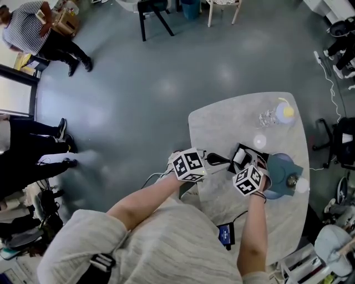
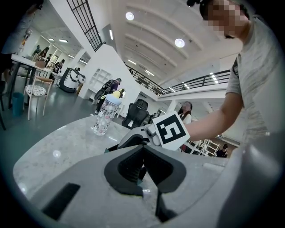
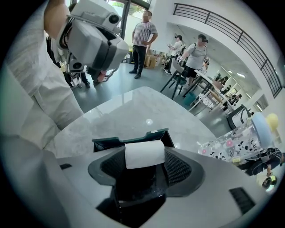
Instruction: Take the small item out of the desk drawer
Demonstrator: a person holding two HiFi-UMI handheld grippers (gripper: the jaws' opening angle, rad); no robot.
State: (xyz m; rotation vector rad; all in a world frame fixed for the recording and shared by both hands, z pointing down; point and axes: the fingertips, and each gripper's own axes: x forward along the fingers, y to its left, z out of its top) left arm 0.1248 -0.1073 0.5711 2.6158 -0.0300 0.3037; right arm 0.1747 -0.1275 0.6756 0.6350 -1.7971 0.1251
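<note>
In the right gripper view, a small white block (image 3: 144,153) sits between the pads of my right gripper (image 3: 144,167), which is shut on it. Just under it lies the open dark drawer (image 3: 130,138), pulled out of the teal desk organiser (image 1: 283,173). From the head view, my right gripper (image 1: 244,162) hangs over the drawer (image 1: 248,151). My left gripper (image 1: 218,160) is on the marble table (image 1: 222,125), left of the drawer. Its fingers (image 2: 129,167) meet at the tips, with nothing between them.
A clear patterned bottle with a yellow cap (image 1: 275,115) stands at the table's far side. A black device with a blue label (image 1: 226,233) and its cable lie near the front edge. People (image 1: 39,33) stand on the floor to the left; chairs (image 1: 154,14) stand far off.
</note>
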